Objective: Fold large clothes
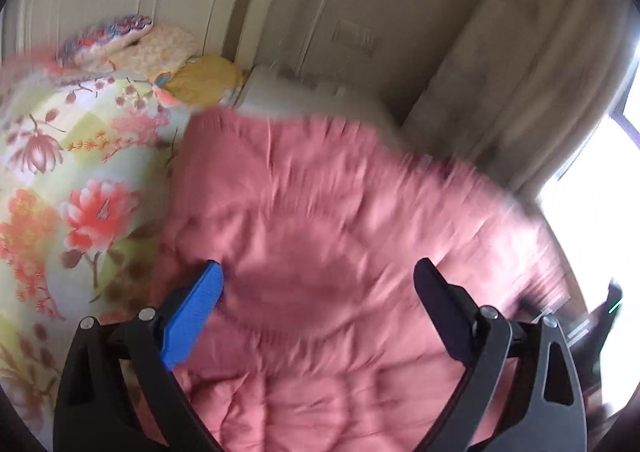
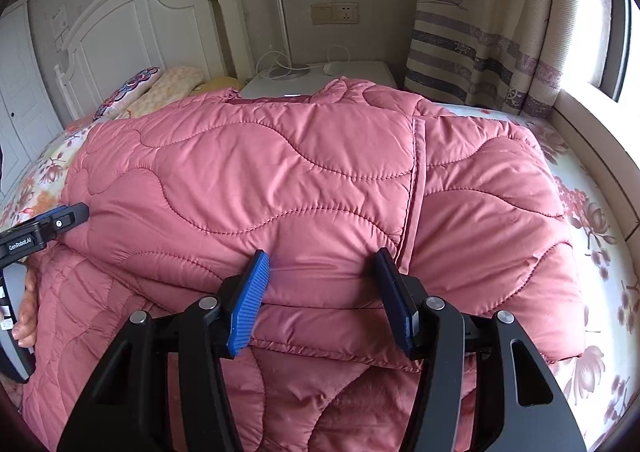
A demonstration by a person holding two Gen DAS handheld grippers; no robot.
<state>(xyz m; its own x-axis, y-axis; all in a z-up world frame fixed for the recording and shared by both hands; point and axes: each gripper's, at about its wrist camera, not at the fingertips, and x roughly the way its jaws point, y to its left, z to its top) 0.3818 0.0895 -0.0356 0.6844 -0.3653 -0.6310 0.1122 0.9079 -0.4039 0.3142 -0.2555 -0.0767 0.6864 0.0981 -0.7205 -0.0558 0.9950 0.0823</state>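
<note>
Motion blur smears the left wrist view, softening the pink quilted padded jacket (image 1: 340,236) and the floral-printed bed sheet (image 1: 60,179). In the right wrist view, the jacket hides most of the bed; the left claw (image 2: 60,221) is cut off at the frame's left edge, its jaws unreadable there.

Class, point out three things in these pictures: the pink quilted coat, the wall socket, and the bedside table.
pink quilted coat (image 2: 280,179), right wrist view, on its upper folded panel.
wall socket (image 2: 335,13), right wrist view, on its faceplate.
bedside table (image 2: 360,71), right wrist view, on its white top.
</note>
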